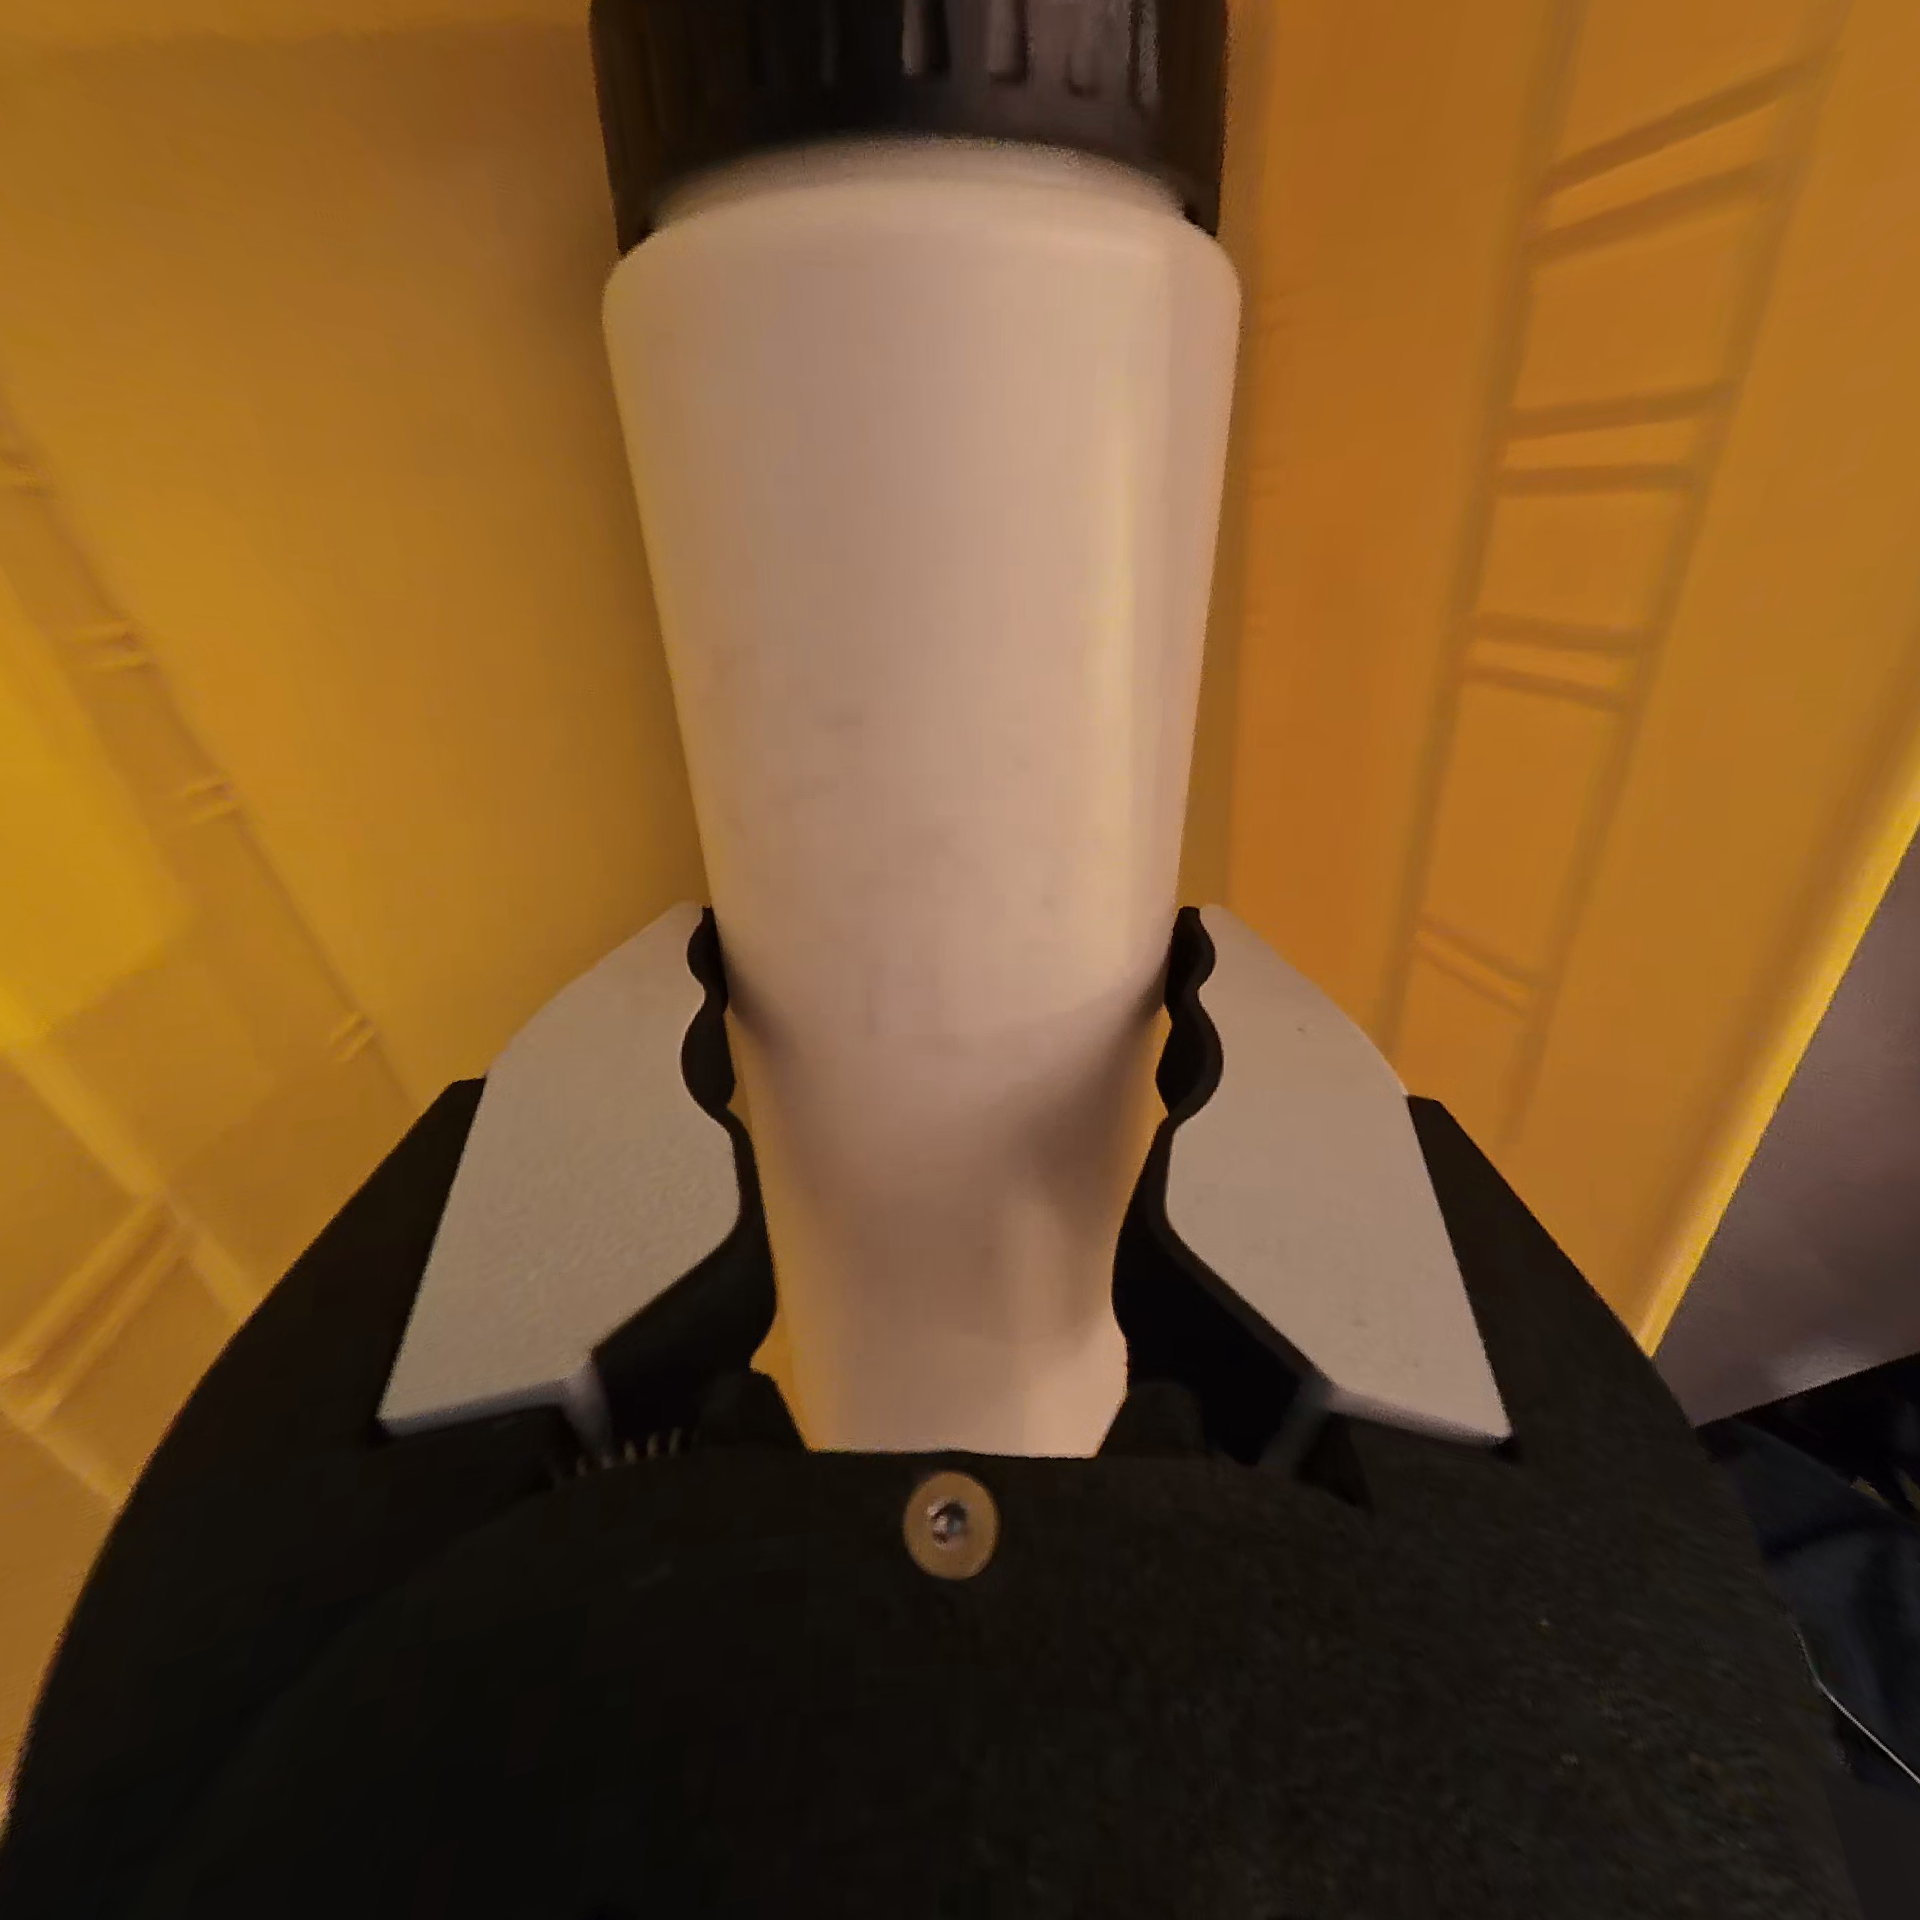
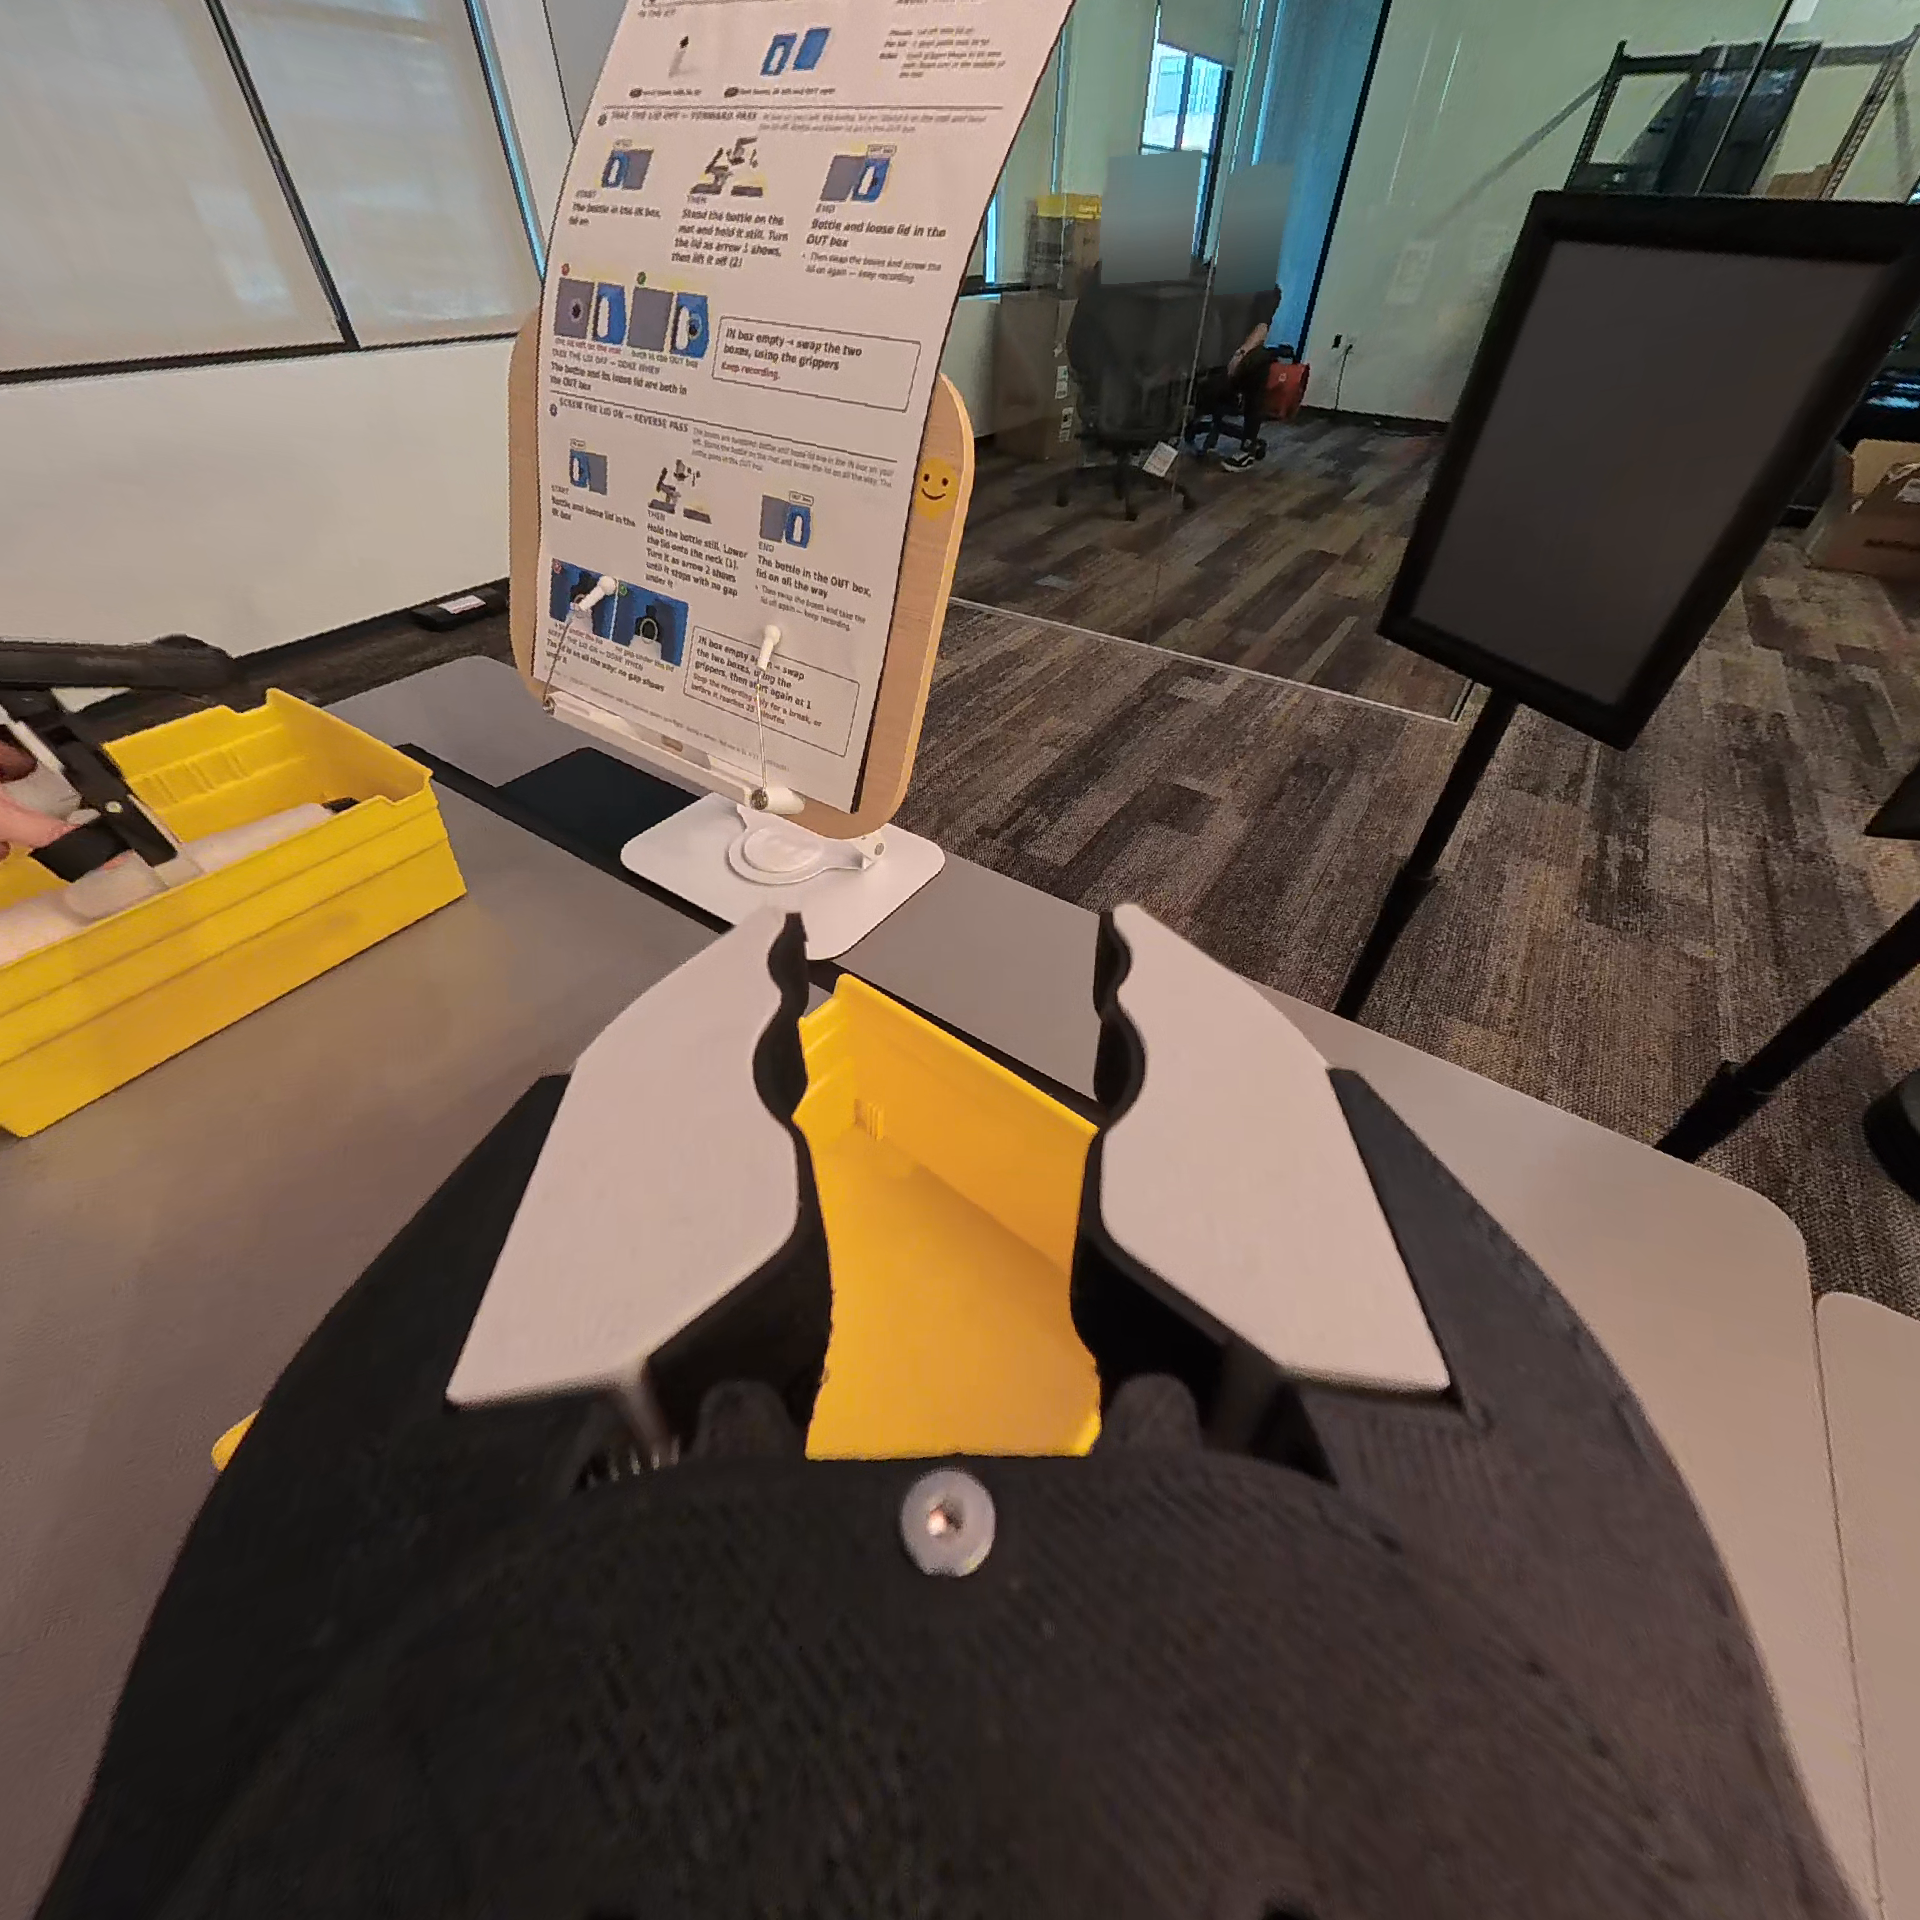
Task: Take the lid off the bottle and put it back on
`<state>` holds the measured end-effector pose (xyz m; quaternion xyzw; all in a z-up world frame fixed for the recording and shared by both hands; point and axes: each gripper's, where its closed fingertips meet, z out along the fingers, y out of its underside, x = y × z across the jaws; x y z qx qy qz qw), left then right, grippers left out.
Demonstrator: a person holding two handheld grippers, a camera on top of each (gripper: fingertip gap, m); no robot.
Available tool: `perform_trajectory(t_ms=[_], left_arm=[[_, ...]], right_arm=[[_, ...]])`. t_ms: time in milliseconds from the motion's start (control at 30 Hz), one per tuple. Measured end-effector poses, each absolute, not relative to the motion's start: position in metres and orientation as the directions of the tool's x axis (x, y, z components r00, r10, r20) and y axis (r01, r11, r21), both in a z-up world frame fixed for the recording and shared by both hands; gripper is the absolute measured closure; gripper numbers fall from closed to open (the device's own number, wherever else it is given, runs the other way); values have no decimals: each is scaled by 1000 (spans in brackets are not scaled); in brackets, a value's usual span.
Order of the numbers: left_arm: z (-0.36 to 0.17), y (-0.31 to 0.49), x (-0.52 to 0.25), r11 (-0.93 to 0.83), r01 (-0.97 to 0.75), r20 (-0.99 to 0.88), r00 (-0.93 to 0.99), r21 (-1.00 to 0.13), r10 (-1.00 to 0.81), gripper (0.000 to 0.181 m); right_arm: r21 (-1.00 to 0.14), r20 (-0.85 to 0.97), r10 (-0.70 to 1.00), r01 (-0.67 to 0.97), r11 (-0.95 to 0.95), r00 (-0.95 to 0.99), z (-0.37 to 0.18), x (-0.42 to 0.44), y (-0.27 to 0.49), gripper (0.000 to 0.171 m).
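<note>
My left camera looks very near down my fingers [image 1: 951,997] into the yellow bin [image 1: 312,520], while my right camera faces across the worktop [image 2: 312,1091], showing that same bin [image 2: 239,883] farther left.

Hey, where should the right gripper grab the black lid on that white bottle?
Probably the lid's ribbed side wall, coming over its end along the bottle's axis. The ribs suit twisting, and the left gripper already clamps the body. The right gripper is open and free.

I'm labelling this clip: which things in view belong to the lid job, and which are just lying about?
Job:
white bottle
black lid
left gripper shut on the bottle
right gripper, open
two yellow bins

Lying about:
instruction sheet on stand
black framed panel
</note>
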<state>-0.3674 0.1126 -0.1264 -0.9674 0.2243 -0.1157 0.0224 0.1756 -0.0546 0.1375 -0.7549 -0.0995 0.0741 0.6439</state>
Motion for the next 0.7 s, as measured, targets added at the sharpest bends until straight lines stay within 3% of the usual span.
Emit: perform_trajectory(t_ms=[200, 367, 600, 700], left_arm=[[-119, 104, -379, -914, -396, 310, 862, -85, -402, 100], [-115, 95, -391, -910, -412, 309, 860, -46, -405, 100], [-114, 107, -386, -898, -432, 278, 856, -80, -436, 105], [-115, 113, -379, -899, -431, 292, 853, -75, -433, 100]], right_arm=[[-984, 22, 249, 65, -165, 968, 135, 172, -51, 117], [-981, 24, 250, 71, -180, 968, 132, 170, -50, 117], [-973, 21, 245, 76, -219, 969, 123, 172, -44, 117], [-967, 25, 238, 84, -239, 971, 119, 173, -42, 117]])
